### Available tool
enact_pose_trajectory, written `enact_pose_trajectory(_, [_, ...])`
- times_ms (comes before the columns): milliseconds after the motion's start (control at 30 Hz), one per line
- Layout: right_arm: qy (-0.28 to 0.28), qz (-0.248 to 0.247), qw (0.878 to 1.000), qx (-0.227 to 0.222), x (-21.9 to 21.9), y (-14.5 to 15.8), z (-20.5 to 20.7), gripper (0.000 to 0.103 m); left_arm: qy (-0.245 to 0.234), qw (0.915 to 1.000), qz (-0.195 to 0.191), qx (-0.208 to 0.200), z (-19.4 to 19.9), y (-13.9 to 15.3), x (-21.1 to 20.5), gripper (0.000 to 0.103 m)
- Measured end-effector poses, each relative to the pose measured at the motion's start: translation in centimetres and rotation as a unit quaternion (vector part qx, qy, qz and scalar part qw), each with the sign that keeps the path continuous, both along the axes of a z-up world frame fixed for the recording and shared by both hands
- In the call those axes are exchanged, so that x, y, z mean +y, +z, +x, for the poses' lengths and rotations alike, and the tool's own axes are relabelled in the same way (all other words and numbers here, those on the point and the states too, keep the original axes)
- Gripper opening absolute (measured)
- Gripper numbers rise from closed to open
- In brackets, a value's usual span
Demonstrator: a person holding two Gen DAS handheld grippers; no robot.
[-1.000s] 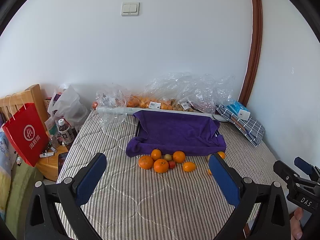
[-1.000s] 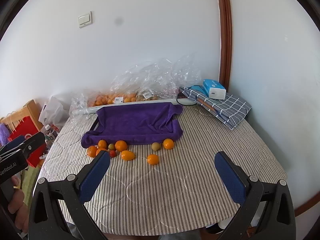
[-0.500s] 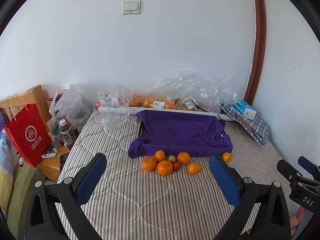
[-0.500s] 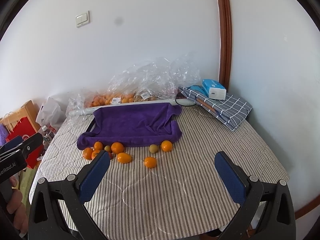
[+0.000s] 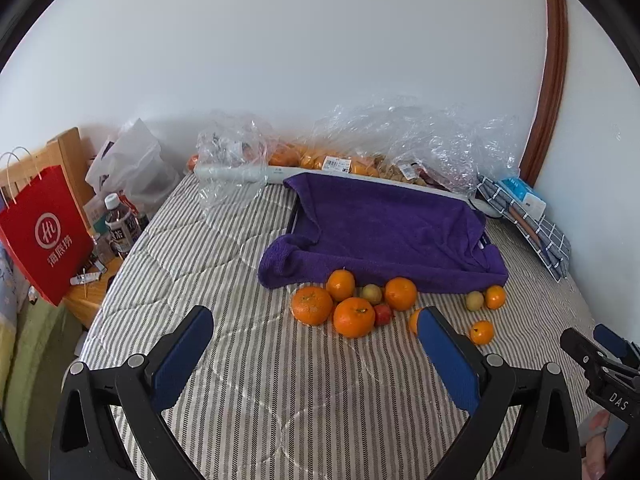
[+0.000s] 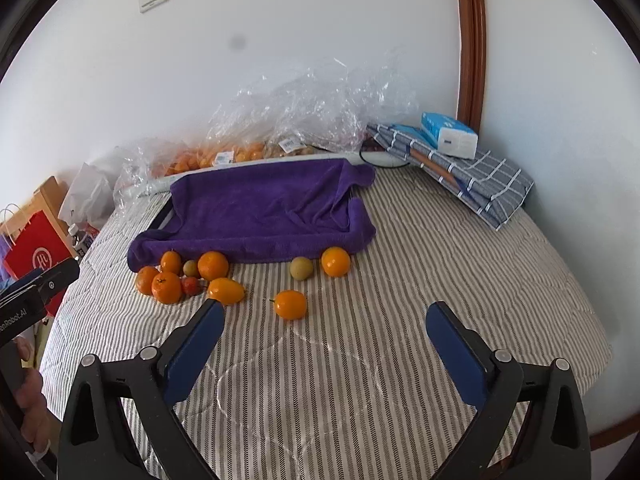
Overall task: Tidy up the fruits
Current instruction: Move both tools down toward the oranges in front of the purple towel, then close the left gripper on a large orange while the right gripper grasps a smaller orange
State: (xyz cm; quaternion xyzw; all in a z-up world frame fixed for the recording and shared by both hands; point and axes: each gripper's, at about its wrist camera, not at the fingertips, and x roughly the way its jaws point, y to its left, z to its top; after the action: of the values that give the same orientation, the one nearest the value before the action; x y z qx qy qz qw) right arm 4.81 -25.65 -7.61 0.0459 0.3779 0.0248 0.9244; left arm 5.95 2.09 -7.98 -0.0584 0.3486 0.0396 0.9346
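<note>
Lying loose on the striped bed point(image 6: 360, 360), just in front of the purple towel point(image 6: 264, 208) draped over a tray, the fruit sits in two groups: a tight cluster of oranges point(image 5: 354, 316) with a small red fruit and a greenish one at the left, and toward the right a few apart from it, among them a small orange fruit point(image 6: 291, 304) lying alone nearest the camera, and a pale round fruit point(image 6: 301, 268) touching another orange point(image 6: 335, 261) beside the towel's edge. Both claws are released and empty: the left claw point(image 5: 312, 356) hangs spread before the cluster, and the right claw point(image 6: 324, 344), whose jaws have just been closing a little with nothing between them, hangs before the lone small fruit. Oranges of this kind are probably firm-skinned and fairly light, but round and ready to roll on the soft quilt, so a hold across the widest part, pads on opposite sides, seems safest. The small red and pale fruits look softer and likely to bruise, calling for a gentler squeeze. In the packed cluster a neighbour may get nudged away, so an outer fruit seems the easier first pick. Bags of more fruit point(image 5: 320, 160) lie against the far wall.
</note>
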Motion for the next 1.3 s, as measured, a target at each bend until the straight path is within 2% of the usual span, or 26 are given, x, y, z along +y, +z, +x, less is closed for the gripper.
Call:
enact_pose_trajectory(133, [0.001,0.017,0.999,0.034,-0.3,-3.2,1.9,0.087,0.008,0.9995,0.015,0.026,1.3,-2.6,0.5,0.102])
enact_pose_trajectory(367, [0.018,0.039,0.997,0.064,0.7,-7.6,4.0,0.066,0.009,0.9972,-0.001,0.075,3.3,-6.7,2.0,0.102])
enact_pose_trajectory(500, [0.044,0.055,0.994,0.081,2.0,-9.3,5.6,0.062,0.005,0.9955,-0.009,0.094,4.0,-8.4,2.8,0.101])
enact_pose_trajectory(567, [0.052,0.059,0.993,0.085,2.7,-9.9,6.4,0.056,-0.008,0.9955,-0.019,0.092,4.0,-8.7,3.0,0.097])
enact_pose_trajectory(667, [0.059,0.045,0.995,0.073,3.7,-9.9,7.1,0.053,-0.021,0.9961,-0.029,0.081,4.1,-8.8,2.8,0.097])
enact_pose_trajectory(767, [0.071,0.032,0.994,0.074,4.7,-10.2,7.7,0.039,-0.045,0.9955,-0.037,0.075,4.7,-8.8,2.0,0.097])
enact_pose_trajectory(900, [0.079,-0.005,0.995,0.06,5.4,-10.2,7.3,0.039,-0.041,0.9975,-0.001,0.058,5.5,-9.1,1.8,0.097])
enact_pose_trajectory(967, [0.08,-0.013,0.995,0.054,5.4,-10.1,7.1,0.039,-0.042,0.9971,0.008,0.064,6.0,-9.4,2.2,0.097])
enact_pose_trajectory(1033, [0.078,-0.011,0.995,0.054,5.1,-10.1,7.0,0.039,-0.048,0.9963,0.004,0.071,6.5,-9.8,2.7,0.095])
enact_pose_trajectory(1133, [0.07,-0.002,0.996,0.058,4.8,-10.1,7.3,0.039,-0.049,0.9956,-0.022,0.077,7.1,-10.1,3.2,0.093])
enact_pose_trajectory(1300, [0.051,0.011,0.997,0.058,4.3,-10.1,7.6,0.039,-0.043,0.9951,-0.02,0.087,8.6,-10.5,3.0,0.092])
